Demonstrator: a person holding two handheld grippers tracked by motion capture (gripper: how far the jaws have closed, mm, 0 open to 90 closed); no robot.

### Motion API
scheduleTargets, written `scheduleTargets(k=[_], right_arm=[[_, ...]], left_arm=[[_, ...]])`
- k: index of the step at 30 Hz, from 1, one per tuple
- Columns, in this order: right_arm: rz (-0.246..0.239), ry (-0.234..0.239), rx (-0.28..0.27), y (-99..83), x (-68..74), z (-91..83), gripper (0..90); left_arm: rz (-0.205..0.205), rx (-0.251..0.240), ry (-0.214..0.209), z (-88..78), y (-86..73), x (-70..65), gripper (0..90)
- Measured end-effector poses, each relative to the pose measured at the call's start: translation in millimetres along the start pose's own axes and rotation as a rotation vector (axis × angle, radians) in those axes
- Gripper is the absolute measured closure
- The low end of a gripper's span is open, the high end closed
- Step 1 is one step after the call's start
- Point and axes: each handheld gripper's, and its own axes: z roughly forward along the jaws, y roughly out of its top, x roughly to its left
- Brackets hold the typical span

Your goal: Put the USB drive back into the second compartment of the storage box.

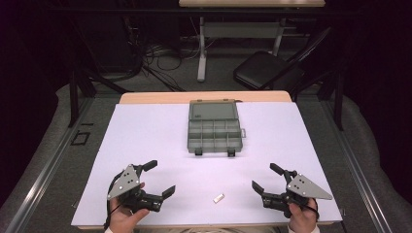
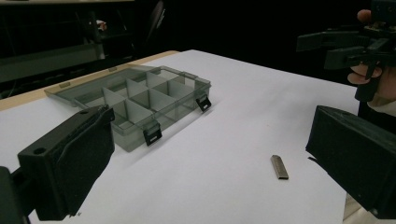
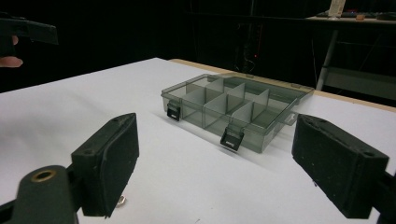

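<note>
organiser box (image 1: 214,130) of smoky clear plastic is sitting open on the white bench (image 1: 145,141), toward its far middle, with its lid (image 1: 213,109) lying flat behind it and 2 dark latches (image 1: 199,152) hanging off its near edge. dividers are splitting the tray into 2 rows of compartments, and what they hold, if anything, is too faint to tell. nearer the person, well apart from the box, a small pale metal piece (image 1: 218,197) is lying flat on the bench; in the left gripper view it is showing as a short grey strip (image 2: 279,166) between that gripper's jaws but farther off, touching neither.

left hand-held gripper (image 1: 154,178) is hovering at the near left of the bench with jaws spread wide and nothing between them, a hand (image 1: 125,217) gripping it from below. right hand-held gripper (image 1: 265,178) is mirroring it at the near right, jaws likewise released and bare, held by the other hand (image 1: 301,220). both are pointing inward, toward each other.

beyond the bench, a black folding chair (image 1: 267,69) is standing on the floor beside a table leg (image 1: 201,48) and tangled cables (image 1: 155,56).
</note>
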Motion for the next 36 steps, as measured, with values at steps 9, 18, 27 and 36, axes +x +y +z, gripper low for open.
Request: scheduleTargets(k=[9, 18, 27, 36], right_arm=[[-0.006, 0.003, 0.005, -0.3, 0.5, 0.4, 14.4], [0.005, 0.001, -0.002, -1.0, -1.5, 0.1, 14.4], [0.003, 0.005, 0.001, -0.9, -1.7, -1.2, 14.4], [-0.002, 0.018, 0.006, 0.0, -0.3, 3.3, 14.4]], left_arm=[[0.001, 0.003, 0.002, 0.1, 0.9, -1.1, 0.5], [-0.009, 0.025, -0.012, 10.5, 6.9, -8.5, 2.1], [-0.010, 0.074, -0.008, 27.4, 12.4, -17.7, 2.9], [-0.015, 0.132, 0.003, 41.9, 20.9, -26.9, 3.2]])
